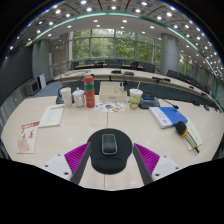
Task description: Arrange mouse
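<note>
Off to my left on the pale desk (60, 135) lies a printed sheet with red markings (28, 136), and beyond it a white paper or booklet (51, 116). Further along, well beyond my fingers, stand a white cup (66, 96), a tall red-and-orange stack of containers (89, 91) and, past that, a cup with a green band (135, 97). Straight ahead, my tool (109, 160) is released, its two fingers spread wide with the magenta pads (75, 155) facing inward. The mouse (109, 144) rests on a round black mouse pad (109, 152) between the fingers, with a clear gap at either side, so I am not pressing on it. To my right lie a blue book (171, 116) and some dark items I cannot make out. Long tables and windows fill the room behind.
</note>
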`<state>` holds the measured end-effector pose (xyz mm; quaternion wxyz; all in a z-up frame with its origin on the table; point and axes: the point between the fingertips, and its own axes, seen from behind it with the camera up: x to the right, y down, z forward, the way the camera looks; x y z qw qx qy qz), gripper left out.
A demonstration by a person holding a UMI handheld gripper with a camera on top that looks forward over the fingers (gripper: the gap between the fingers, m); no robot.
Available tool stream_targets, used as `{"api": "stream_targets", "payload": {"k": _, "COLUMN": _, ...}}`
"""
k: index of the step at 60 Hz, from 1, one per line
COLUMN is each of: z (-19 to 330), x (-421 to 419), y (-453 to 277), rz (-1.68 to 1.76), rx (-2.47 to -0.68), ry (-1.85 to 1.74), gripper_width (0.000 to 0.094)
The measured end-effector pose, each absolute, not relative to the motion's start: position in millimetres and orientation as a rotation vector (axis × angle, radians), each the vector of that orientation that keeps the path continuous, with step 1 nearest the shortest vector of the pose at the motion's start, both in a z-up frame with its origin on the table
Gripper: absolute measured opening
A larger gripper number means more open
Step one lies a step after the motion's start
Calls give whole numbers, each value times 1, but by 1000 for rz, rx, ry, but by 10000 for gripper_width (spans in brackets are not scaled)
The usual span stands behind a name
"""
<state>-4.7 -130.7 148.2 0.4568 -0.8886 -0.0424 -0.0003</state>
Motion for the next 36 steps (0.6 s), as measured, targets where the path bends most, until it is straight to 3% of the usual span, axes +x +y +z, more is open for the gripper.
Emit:
{"api": "stream_targets", "payload": {"k": 8, "z": 195, "x": -7, "y": -202, "rz": -19, "rx": -2157, "ry": -93, "gripper_width": 858}}
{"api": "stream_targets", "payload": {"k": 16, "z": 221, "x": -12, "y": -279, "rz": -21, "rx": -2148, "ry": -73, "gripper_width": 858}}
{"api": "stream_targets", "payload": {"k": 36, "z": 247, "x": -22, "y": -403, "rz": -20, "rx": -2126, "ry": -41, "gripper_width": 861}}
